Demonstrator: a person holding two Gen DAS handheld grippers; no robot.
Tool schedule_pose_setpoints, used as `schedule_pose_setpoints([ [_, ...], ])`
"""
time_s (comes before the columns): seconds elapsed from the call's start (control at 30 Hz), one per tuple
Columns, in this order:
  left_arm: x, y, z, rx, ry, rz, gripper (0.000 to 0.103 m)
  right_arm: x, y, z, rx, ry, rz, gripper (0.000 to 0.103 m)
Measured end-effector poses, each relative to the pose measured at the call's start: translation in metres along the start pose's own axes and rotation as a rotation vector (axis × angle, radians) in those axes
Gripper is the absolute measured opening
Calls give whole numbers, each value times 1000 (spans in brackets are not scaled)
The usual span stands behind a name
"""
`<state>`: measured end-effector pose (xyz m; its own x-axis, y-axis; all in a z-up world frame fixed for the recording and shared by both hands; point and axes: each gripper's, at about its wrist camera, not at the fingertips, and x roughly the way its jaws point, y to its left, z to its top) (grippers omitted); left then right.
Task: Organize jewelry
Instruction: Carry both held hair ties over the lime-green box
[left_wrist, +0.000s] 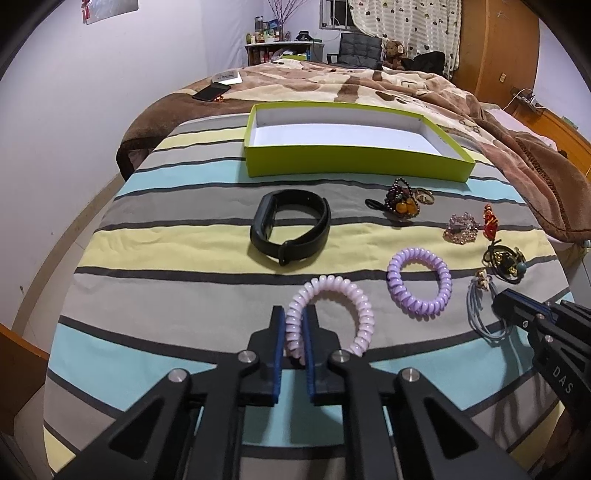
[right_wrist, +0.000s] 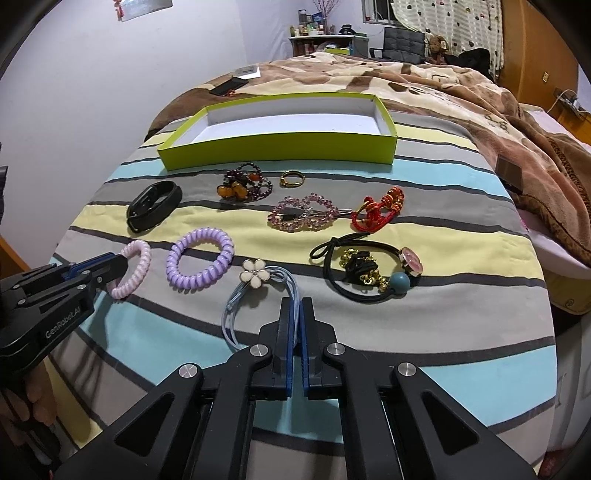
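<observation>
My left gripper (left_wrist: 294, 314) is shut on the near side of a pale pink coil hair tie (left_wrist: 347, 295), which lies on the striped bedspread. The right wrist view shows the same grip from the side, at the left edge (right_wrist: 120, 264). My right gripper (right_wrist: 296, 306) is shut on the thin blue cords of a hair tie with a white flower (right_wrist: 255, 277); the cords loop out to its left. An empty lime-green box (left_wrist: 351, 162) sits further back on the bed, its white floor bare. A purple coil tie (right_wrist: 201, 264) lies between the two grippers.
Loose on the bedspread are a black wristband (left_wrist: 291, 225), a dark bead bracelet with amber stones (right_wrist: 242, 184), a gold ring (right_wrist: 291, 178), a pink crystal piece (right_wrist: 301, 214), a red cord bracelet (right_wrist: 380, 210) and a black elastic with charms (right_wrist: 365, 271). A brown blanket (right_wrist: 535, 155) is heaped at the right.
</observation>
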<state>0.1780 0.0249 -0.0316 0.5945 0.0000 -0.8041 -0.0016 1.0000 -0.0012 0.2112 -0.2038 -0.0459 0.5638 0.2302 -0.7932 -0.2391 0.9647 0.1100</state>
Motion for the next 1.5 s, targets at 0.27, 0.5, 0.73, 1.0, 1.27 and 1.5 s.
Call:
schedule_pose_setpoints([
  [0.27,-18,1,-4,-5,-40,-42,10,-16,3,-3,-6,-34,33,2],
  [0.5,-34,-3,0,-4,-66,-90,10,-31,6,1,-16,-71,54,2],
  [0.73,-46,-3,8,1,-93,-122,9,-41,8,12,-28,-106,73,2],
  [1.0,-53,-5,33,25,-137,-132,9,-48,8,37,-55,-152,87,2],
  [1.27,-41,-11,81,72,-177,-134,9,-46,3,82,-79,-212,111,2],
  [1.5,-9,-11,123,66,-170,-135,10,-23,-8,131,-67,-227,149,2],
])
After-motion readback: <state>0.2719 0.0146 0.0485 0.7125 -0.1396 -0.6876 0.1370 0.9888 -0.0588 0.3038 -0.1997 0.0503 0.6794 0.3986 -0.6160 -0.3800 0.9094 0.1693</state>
